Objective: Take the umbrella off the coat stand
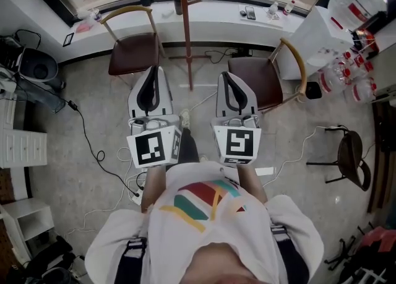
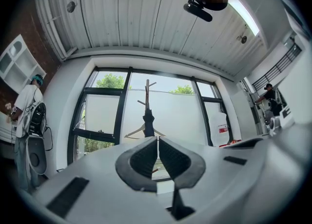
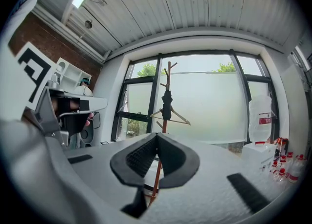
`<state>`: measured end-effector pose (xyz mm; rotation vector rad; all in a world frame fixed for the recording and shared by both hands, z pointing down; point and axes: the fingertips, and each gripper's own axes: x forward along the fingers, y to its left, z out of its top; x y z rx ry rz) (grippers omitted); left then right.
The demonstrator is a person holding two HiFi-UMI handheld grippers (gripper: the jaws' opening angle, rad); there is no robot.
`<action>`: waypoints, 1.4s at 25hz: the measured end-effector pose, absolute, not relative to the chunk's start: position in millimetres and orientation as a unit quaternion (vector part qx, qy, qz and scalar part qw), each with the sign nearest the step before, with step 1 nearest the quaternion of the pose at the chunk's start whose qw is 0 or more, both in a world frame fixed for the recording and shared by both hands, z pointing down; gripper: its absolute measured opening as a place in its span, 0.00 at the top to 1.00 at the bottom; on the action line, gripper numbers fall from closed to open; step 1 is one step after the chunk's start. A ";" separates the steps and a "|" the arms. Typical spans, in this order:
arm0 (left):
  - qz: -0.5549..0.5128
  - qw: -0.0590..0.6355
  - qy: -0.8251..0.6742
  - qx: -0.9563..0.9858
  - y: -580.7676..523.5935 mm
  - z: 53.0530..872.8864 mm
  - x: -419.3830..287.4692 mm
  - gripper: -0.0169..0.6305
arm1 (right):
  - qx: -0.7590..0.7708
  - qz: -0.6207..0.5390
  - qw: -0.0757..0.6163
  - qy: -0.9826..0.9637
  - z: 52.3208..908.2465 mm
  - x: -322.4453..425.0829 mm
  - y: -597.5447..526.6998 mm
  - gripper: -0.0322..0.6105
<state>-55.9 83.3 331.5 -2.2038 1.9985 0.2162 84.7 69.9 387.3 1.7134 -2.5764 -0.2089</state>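
Brown chair, black stool, grey floor

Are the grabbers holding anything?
No. Left gripper and right gripper are both shut and empty; the umbrella hangs on the coat stand.

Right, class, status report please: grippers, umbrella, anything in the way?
Left gripper, right gripper shut, empty. Umbrella hanging on coat stand, untouched. Left chair, right chair flank the stand.

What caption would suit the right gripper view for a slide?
Shut, empty right gripper faces a folded dark umbrella hanging on the coat stand.
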 end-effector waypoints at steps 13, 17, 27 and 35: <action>0.084 0.054 0.652 -0.752 -16.4 350.4 -90.8 0.96 | 0.569 -0.069 0.047 -0.818 402.7 49.1 -19.7 0.95; 0.089 0.042 0.647 -0.756 -57.4 352.8 -104.5 0.96 | 0.580 -0.072 0.056 -0.810 401.0 41.0 -58.0 0.95; 0.092 0.033 0.621 -0.778 -154.9 335.1 -132.6 0.96 | 0.602 -0.073 0.052 -0.794 381.1 11.5 -153.6 0.95; 0.100 0.037 0.602 -0.791 -224.0 330.2 -152.8 0.96 | 0.617 -0.070 0.057 -0.782 383.3 -9.4 -213.2 0.95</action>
